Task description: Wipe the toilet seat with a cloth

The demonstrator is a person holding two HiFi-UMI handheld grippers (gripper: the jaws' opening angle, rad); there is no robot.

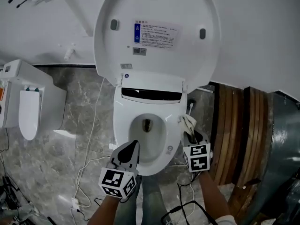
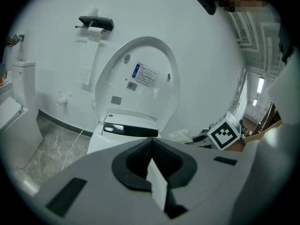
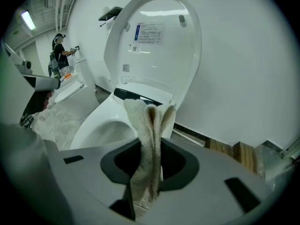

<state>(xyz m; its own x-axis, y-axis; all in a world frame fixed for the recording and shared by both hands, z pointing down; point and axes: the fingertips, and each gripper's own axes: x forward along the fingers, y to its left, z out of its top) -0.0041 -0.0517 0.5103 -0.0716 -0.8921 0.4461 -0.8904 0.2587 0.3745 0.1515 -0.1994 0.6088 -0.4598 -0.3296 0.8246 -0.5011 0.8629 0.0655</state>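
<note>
Head view: the toilet's lid [image 1: 157, 32] stands raised against the wall, and the toilet seat [image 1: 165, 137] rings the bowl below it. The left tool [image 1: 133, 146] hangs over the seat's front left part, jaws together. The right tool [image 1: 191, 135] is at the seat's right edge with a pale cloth [image 1: 188, 122] bunched at its tip. Whether the cloth touches the seat I cannot tell. A second toilet [image 1: 28, 104] stands on the marble floor [image 1: 79, 125] to the left.

Left gripper view: the jaws meet in one line with nothing between them. The raised lid is ahead, and the cloth and the right tool's marker cube [image 2: 227, 133] are off to the right.

Right gripper view: the jaws are clamped on the cloth, whose folded end sticks up past them in front of the bowl.
</note>
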